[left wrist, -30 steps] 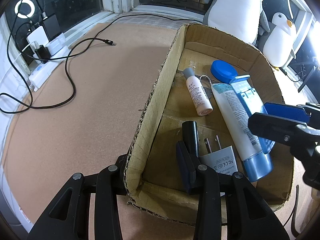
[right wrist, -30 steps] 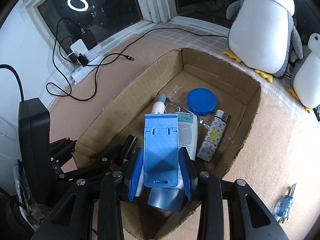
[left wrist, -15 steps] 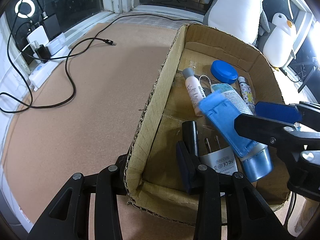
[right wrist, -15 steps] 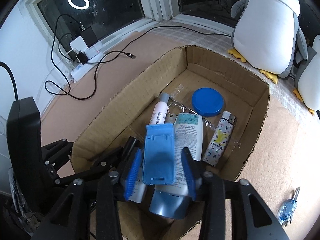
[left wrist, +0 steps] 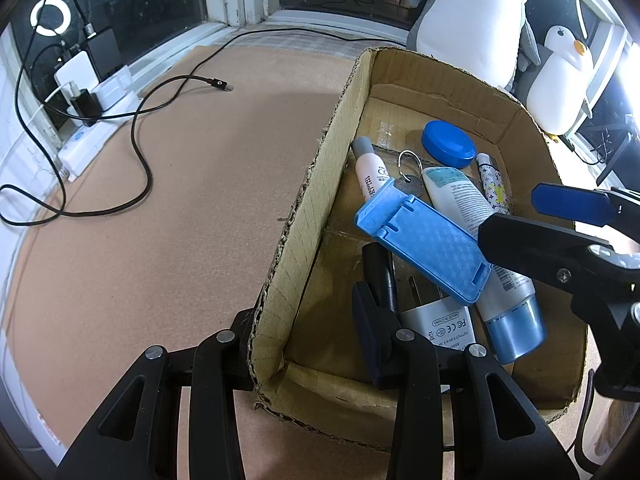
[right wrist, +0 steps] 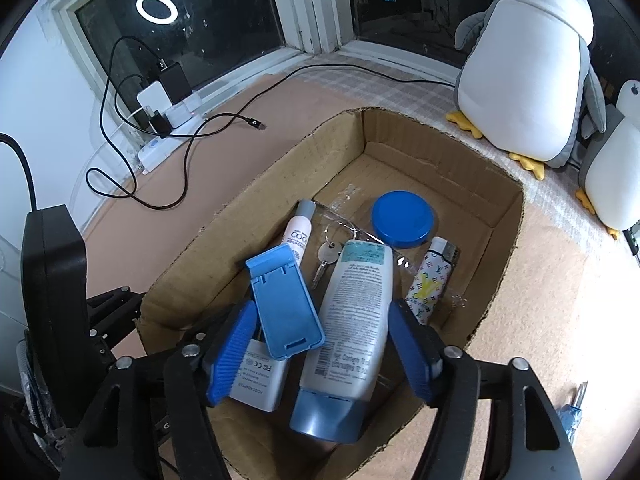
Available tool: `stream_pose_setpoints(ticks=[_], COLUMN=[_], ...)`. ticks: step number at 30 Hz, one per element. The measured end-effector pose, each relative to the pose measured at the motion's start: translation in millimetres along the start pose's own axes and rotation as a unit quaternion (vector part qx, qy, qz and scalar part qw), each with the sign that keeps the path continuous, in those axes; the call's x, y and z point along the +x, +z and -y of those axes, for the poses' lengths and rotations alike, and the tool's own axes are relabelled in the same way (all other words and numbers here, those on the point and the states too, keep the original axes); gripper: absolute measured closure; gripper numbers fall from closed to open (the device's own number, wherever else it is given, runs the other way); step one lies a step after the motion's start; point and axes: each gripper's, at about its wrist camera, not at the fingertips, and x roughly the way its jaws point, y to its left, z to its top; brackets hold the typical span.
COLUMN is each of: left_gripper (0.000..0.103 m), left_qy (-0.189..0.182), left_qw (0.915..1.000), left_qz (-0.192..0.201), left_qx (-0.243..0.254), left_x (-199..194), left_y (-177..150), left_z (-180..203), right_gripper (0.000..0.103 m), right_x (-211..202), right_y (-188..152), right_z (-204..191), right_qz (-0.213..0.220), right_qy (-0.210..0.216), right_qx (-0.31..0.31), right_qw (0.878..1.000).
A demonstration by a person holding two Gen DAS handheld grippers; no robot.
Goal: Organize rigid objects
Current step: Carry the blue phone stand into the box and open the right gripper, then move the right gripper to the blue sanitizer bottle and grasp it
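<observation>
A cardboard box (right wrist: 504,248) (left wrist: 304,216) holds a blue folding phone stand (right wrist: 286,300) (left wrist: 424,240), a white tube with a blue cap (right wrist: 352,328) (left wrist: 480,240), a white adapter (right wrist: 258,380) (left wrist: 440,322), a small white bottle (right wrist: 298,232), keys (right wrist: 326,258), a blue lid (right wrist: 402,224) and a patterned lighter (right wrist: 430,276). My right gripper (right wrist: 324,356) is open above the box's near end, apart from the stand. My left gripper (left wrist: 308,344) straddles the box's near left wall, one finger inside, one outside; it is shut on the wall.
Two plush penguins (right wrist: 528,60) stand behind the box. A power strip with chargers (right wrist: 160,120) and black cables (left wrist: 140,160) lie at the left by the window. A small blue item (right wrist: 570,416) lies on the mat at the right.
My right gripper opened and let go of the blue phone stand. The stand dropped into the box and now leans across the adapter and tube. The left gripper has not moved.
</observation>
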Motion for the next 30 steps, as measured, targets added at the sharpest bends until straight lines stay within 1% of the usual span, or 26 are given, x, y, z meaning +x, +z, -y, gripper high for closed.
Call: stream_pose_setpoints(ticks=[5, 16, 20, 22, 30], left_gripper=[0.066, 0.066, 0.055, 0.052, 0.050], left_qy=[0.000, 0.001, 0.003, 0.001, 0.002], left_qw=[1.0000, 1.0000, 1.0000, 1.0000, 1.0000], left_qz=[0.000, 0.001, 0.000, -0.002, -0.002], left_qx=[0.000, 0.001, 0.000, -0.003, -0.002], left_x=[0.0, -0.6, -0.5, 0.2, 0.0], left_y=[-0.1, 0.2, 0.5, 0.4, -0.9], left_z=[-0.4, -0.4, -1.3, -4.2, -5.1], right_gripper=[0.034, 0.034, 0.034, 0.034, 0.034], right_x=[-7.1, -43.2, -57.1, -64.6, -88.7], right_y=[-2.6, -22.1, -29.2, -32.9, -57.2], right_z=[4.0, 33.5, 43.7, 48.1, 72.3], right_qz=[0.009, 0.036, 0.047, 0.053, 0.062], right_qy=[-0.009, -0.012, -0.013, -0.012, -0.025], right_qx=[-0.003, 0.031, 0.048, 0.056, 0.083], right_qw=[1.000, 0.999, 0.998, 0.997, 0.994])
